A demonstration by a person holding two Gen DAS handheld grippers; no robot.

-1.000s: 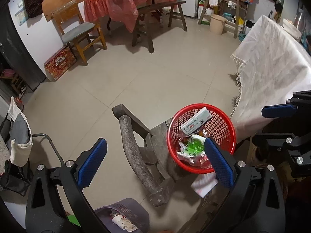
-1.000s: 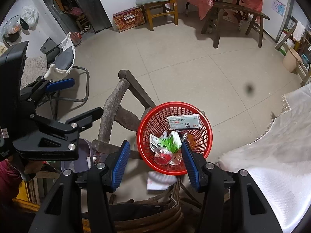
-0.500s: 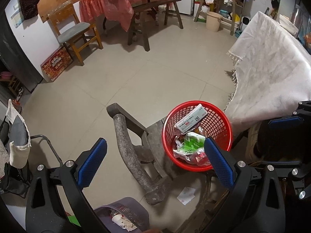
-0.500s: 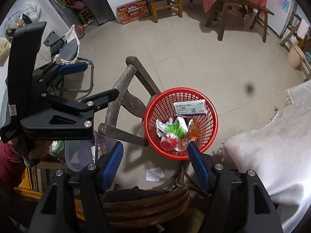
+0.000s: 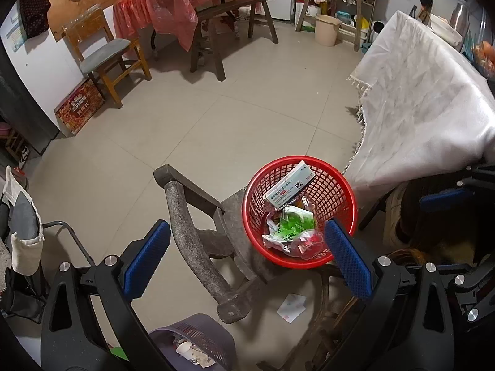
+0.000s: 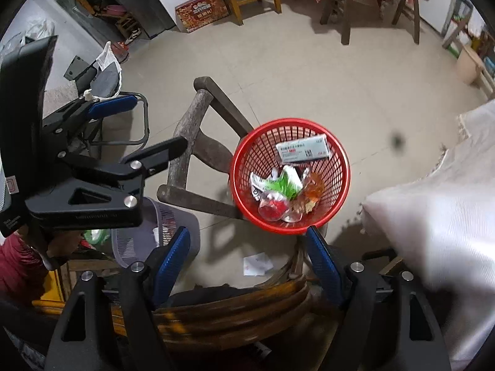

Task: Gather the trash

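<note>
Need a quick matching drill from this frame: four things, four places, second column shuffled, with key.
Things:
1. medicine box
2. white paper scrap
3. paper cup
4. cardboard carton

Places:
A. on the floor tiles, below the red basket
B. against the wall beside the wooden chair
C. leaning inside the red basket
D. in the purple-grey basket

Pairs: 1-C, 2-A, 3-D, 4-B
</note>
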